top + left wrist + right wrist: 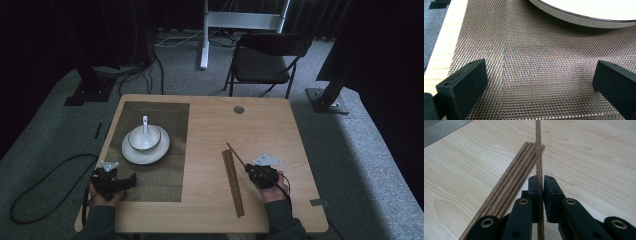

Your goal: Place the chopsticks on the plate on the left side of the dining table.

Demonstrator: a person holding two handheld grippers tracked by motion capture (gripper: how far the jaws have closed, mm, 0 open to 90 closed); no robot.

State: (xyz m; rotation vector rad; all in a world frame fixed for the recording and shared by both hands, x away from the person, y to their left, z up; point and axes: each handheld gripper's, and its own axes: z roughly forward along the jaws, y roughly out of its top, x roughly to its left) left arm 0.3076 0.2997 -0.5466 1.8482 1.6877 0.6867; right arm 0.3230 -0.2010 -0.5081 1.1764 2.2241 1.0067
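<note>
One chopstick [538, 150] is pinched between the jaws of the right gripper [541, 182], which are pressed tight on its shaft; in the high view it juts from the gripper [248, 170] up and to the left, its tip over bare wood. Just beside it the other chopsticks [509, 180] lie in a tight bundle on the table [260, 130], running from mid-table toward the near edge. Open wood stretches on the gripper's right as far as the table's right edge, and ahead of it as far as the small round hole [239, 109] near the far edge.

The left gripper [131, 180] sits at the near left corner, its jaws spread wide with nothing between them, over the mesh mat [536, 62]. The mat's left edge runs close along the table's left edge. A plate [131, 153] with a bowl [144, 138] and spoon [145, 122] takes the mat's middle; its rim [564, 18] is a little ahead of the jaws, with bare mat between.
</note>
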